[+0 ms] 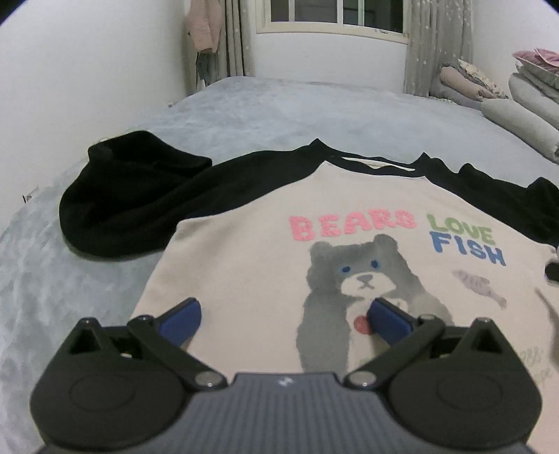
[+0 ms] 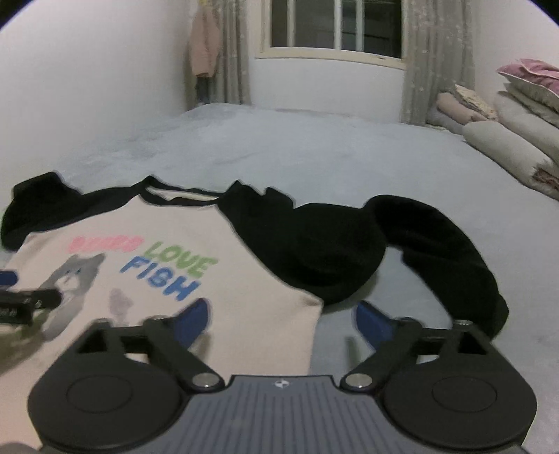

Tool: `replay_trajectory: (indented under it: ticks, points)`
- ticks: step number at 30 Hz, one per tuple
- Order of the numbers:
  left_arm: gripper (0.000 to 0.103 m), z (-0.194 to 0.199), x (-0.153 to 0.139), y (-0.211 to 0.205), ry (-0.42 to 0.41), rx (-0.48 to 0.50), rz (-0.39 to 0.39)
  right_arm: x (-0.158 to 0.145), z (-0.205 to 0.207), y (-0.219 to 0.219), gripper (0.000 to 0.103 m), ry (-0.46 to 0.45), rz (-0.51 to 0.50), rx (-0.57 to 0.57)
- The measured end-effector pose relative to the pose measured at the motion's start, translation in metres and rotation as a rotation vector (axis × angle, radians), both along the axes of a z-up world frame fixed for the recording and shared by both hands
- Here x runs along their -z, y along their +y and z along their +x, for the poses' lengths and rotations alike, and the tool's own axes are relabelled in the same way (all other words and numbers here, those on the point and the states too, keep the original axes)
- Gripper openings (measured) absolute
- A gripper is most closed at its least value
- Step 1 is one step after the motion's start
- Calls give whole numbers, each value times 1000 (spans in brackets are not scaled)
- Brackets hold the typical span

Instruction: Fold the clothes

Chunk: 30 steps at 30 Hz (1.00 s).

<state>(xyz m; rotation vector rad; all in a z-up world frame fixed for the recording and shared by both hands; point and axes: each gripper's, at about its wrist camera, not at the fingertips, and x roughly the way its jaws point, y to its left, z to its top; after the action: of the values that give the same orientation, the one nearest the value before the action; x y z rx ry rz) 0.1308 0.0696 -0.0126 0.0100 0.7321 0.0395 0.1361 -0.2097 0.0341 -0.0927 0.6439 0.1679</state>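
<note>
A home bedroom: bed (image 2: 314, 146), curtained window (image 2: 335, 28), stacked bedding (image 2: 517, 115).

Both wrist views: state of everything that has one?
shirt: spread flat on the bed, print side up, not yet folded
left sleeve: bunched beside the body, not tucked in
right sleeve: curled out to the side, not tucked in
left gripper: open, above the lower part of the shirt, holding nothing
right gripper: open, over the shirt's side edge, holding nothing
bedding stack: folded, piled at the bed's far side
</note>
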Motion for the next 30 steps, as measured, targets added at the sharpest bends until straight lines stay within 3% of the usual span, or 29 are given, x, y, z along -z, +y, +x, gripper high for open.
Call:
replay_trajectory:
  ticks: [6, 11, 30]
  points:
    - [103, -9, 3, -12, -35, -12, 78, 9, -4, 8, 103, 30, -27, -50]
    - [103, -7, 4, -6, -24, -11, 40, 14, -4, 6, 103, 41, -11, -64]
    - [103, -8, 3, -7, -23, -13, 43, 15, -3, 9, 103, 40, -21, -66]
